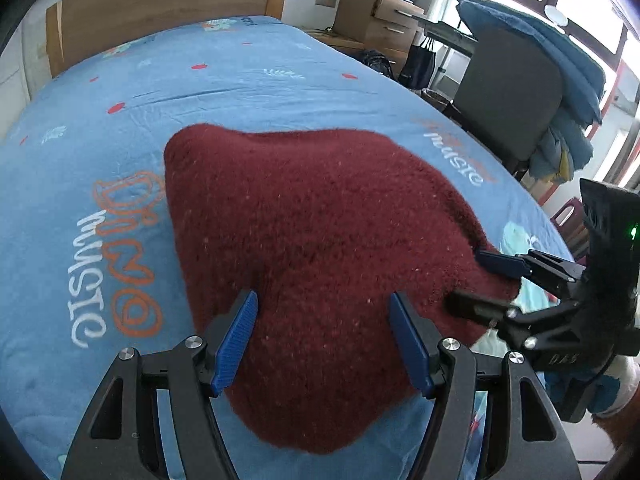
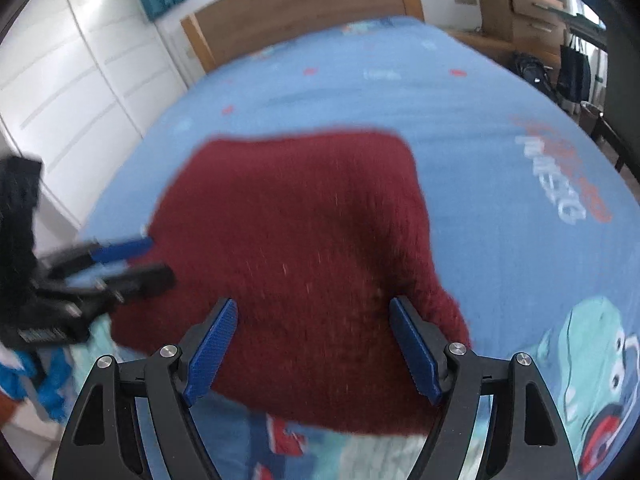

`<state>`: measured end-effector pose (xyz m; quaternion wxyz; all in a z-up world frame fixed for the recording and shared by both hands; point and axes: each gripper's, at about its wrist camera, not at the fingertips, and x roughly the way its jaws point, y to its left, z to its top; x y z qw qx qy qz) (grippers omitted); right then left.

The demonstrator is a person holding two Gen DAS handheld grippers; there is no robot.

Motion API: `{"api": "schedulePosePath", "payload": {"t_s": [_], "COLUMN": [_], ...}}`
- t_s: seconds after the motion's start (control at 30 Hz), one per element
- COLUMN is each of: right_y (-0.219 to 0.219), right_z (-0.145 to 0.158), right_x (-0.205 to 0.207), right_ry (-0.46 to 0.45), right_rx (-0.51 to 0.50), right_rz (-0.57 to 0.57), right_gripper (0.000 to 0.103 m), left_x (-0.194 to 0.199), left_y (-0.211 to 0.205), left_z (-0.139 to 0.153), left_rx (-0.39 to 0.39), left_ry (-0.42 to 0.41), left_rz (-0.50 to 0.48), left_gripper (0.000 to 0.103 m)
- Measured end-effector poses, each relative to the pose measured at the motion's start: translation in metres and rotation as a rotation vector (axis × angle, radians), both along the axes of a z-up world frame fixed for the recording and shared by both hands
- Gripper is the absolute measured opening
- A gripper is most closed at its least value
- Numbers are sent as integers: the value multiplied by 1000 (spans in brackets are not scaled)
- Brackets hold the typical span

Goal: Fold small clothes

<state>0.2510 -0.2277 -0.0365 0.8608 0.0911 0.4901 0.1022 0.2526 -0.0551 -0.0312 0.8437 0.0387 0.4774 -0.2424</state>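
- Left wrist view: the dark red knit garment (image 1: 320, 248) lies on the blue bedsheet (image 1: 248, 76), already doubled over in a rounded heap; the left gripper (image 1: 322, 342) hangs above its near edge, jaws apart, holding nothing.
- Right wrist view: blurred; the right gripper (image 2: 312, 346) likewise spread and empty over the garment; probably one more fold and smoothing remain.

A red knit garment (image 1: 320, 232) lies on the blue-sheeted bed (image 1: 240, 76).
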Motion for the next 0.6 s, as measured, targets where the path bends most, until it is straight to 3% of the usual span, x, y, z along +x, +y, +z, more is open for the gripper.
{"api": "schedulePosePath", "payload": {"t_s": [0.13,0.3,0.4,0.6], "right_y": [-4,-10,-11,-14], "right_z": [-4,28,37,-18], "right_x": [-15,-10,5,15], "right_ry": [11,-47,-81,50], "right_rx": [-19,4,22,70], "right_rz": [24,27,6,-28], "right_gripper": [80,80,80,80], "left_x": [-10,-2,6,-1], "left_y": [-2,3,5,13], "left_z": [7,16,7,-10], "left_rx": [21,18,8,-37], "left_ry": [-26,-65,-33,26], "left_rz": [3,60,96,123], "left_gripper": [62,62,62,62]}}
